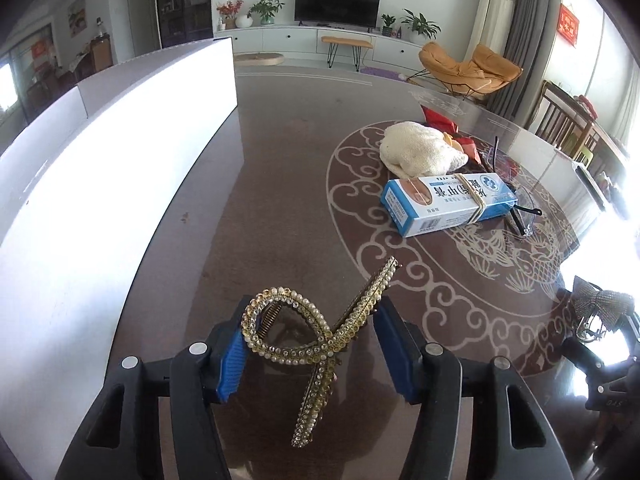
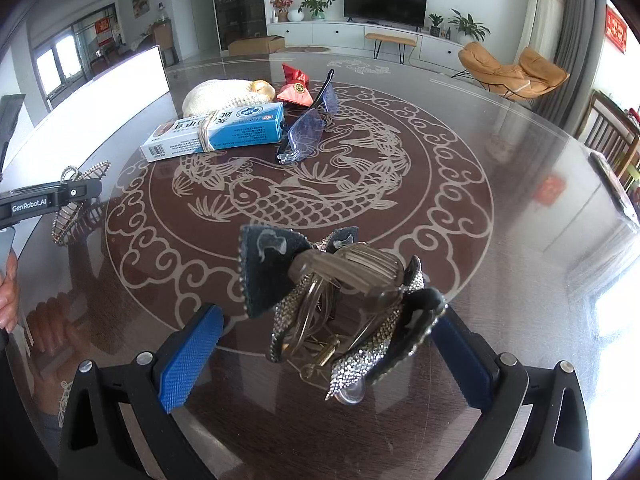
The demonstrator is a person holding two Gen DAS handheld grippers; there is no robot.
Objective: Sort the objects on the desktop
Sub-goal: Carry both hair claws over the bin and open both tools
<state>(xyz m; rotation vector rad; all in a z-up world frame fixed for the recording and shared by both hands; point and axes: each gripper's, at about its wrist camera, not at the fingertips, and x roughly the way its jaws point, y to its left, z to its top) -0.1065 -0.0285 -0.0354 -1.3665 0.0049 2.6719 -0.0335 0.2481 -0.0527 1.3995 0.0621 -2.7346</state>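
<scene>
A gold hair clip (image 1: 316,336) set with pearls and stones sits pinched between the blue pads of my left gripper (image 1: 312,312). In the right wrist view the same hair clip (image 2: 76,200) hangs at the left, just above the glass, under the left gripper's black body. A dark rhinestone bow hair clip (image 2: 340,304) lies between the fingers of my right gripper (image 2: 328,312). The right pad sits against the bow and the left pad (image 2: 192,356) stands a little apart from it. The bow (image 1: 604,304) also shows at the right edge of the left wrist view.
On the round glass table (image 2: 460,184) with a fish pattern lie a blue-and-white box (image 2: 216,132) with a rubber band, tinted glasses (image 2: 308,128), a cream knitted item (image 2: 224,96) and a red pouch (image 2: 296,88). A white box wall (image 1: 100,168) runs along the left. A person's hand (image 2: 8,292) is at the left edge.
</scene>
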